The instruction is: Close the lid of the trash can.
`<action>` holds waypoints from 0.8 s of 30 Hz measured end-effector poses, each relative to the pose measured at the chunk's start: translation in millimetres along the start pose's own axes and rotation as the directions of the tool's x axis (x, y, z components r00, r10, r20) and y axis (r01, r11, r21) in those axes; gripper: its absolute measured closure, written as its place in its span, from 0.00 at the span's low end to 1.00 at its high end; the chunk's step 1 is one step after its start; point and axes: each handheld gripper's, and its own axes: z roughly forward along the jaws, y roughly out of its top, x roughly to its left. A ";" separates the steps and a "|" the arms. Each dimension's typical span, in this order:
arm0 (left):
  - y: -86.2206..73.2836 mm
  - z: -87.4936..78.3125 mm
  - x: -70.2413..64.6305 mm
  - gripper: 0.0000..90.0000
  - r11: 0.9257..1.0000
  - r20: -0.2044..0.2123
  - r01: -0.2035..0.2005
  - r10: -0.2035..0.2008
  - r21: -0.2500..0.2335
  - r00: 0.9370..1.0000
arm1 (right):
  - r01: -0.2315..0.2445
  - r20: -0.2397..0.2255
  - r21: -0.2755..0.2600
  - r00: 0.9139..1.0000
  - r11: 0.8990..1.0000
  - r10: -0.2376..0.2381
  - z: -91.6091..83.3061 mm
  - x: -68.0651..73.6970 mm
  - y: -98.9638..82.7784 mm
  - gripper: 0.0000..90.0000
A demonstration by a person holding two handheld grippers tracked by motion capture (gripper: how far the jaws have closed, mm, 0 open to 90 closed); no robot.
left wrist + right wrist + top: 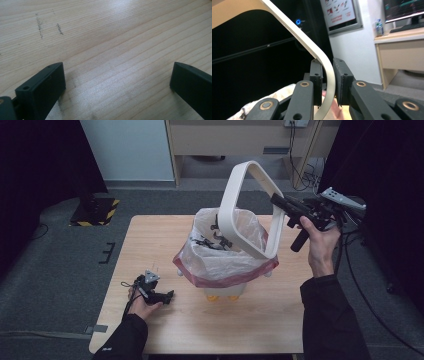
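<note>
Pinching cream bin rim [248,210]: right hand-held gripper [280,202]; left hand-held gripper [170,296] spread, on table [280,320].

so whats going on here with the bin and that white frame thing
A person holds a gripper in each hand at a wooden table. The right gripper is clamped on the rim of a white frame, holding it tilted up above a small bin lined with a clear bag that has a pink edge. The left gripper rests open on the table, off to the bin's left, holding nothing.
</note>
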 end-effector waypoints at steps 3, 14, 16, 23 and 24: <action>0.0 0.0 0.0 0.00 1.000 0.000 -0.001 0.001 0.000 1.000 | 0.000 -0.009 0.040 1.000 0.999 0.000 9.3 2.2 -3.6 0.87; 0.2 0.1 0.0 0.00 1.000 0.001 -0.002 0.002 0.001 1.000 | 0.015 0.011 0.118 1.000 0.993 -0.016 32.3 1.6 -17.4 0.88; 0.2 0.1 0.0 0.00 1.000 0.001 -0.002 0.002 0.000 1.000 | 0.022 0.014 0.136 1.000 0.990 -0.024 36.0 0.5 -19.4 0.88; 0.2 0.1 0.0 0.00 1.000 0.001 -0.001 0.001 0.001 1.000 | 0.039 0.029 0.172 0.999 0.984 -0.045 42.0 -2.3 -22.1 0.87; 0.2 0.1 0.0 0.00 1.000 0.001 -0.001 0.001 0.001 1.000 | 0.041 0.032 0.180 0.998 0.983 -0.048 42.9 -2.5 -22.7 0.87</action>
